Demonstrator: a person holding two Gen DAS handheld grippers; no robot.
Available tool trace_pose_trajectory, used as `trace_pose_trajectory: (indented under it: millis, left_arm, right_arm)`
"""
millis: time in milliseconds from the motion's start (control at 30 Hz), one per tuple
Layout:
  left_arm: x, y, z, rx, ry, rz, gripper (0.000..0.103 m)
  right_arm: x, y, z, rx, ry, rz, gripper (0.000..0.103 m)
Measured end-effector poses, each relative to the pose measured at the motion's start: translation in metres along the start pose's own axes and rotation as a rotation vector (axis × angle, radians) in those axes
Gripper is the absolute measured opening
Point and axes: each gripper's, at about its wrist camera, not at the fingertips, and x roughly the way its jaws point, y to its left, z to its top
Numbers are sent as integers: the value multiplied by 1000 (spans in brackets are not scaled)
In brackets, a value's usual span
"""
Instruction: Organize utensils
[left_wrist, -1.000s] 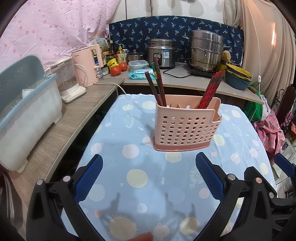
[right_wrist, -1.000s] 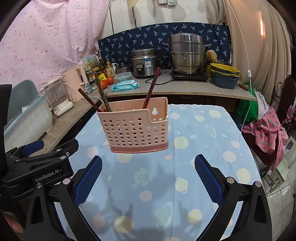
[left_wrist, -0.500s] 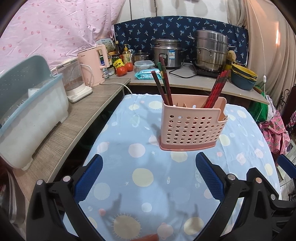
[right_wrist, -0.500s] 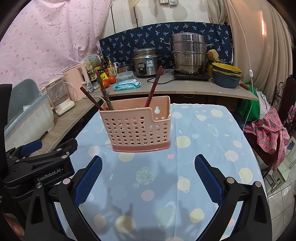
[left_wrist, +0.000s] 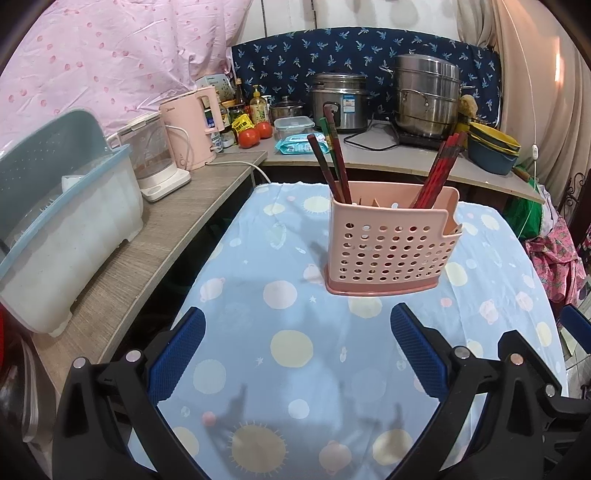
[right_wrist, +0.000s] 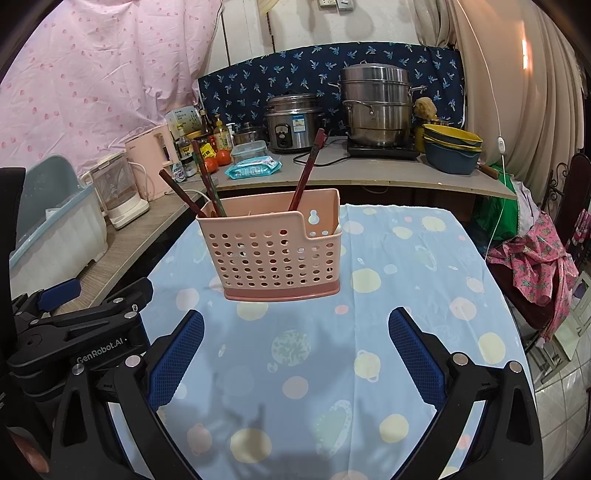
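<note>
The pink holder (left_wrist: 391, 251) hides the chopsticks' (left_wrist: 436, 173) lower ends and its inner dividers.

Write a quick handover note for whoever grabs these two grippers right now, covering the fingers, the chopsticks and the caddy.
Left gripper: fingers wide open, empty, above the cloth in front of the caddy.
Right gripper: open and empty too, beside the left one.
Pink perforated caddy stands upright on the blue spotted tablecloth.
Dark chopsticks lean out of its left end, the red bundle out of its right end.
Done, by the look of it: chopsticks are in the caddy, and no loose utensil shows on the cloth.
Left: check that nothing remains outside the views; I cannot tell what else sits inside the compartments.
</note>
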Motion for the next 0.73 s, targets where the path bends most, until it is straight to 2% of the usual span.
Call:
trace_pose_trajectory:
  millis: [733]
  left_arm:
    - [2,0,-3,11,-2,1,96]
  right_arm:
    - [2,-1,-4,1,6,2,97]
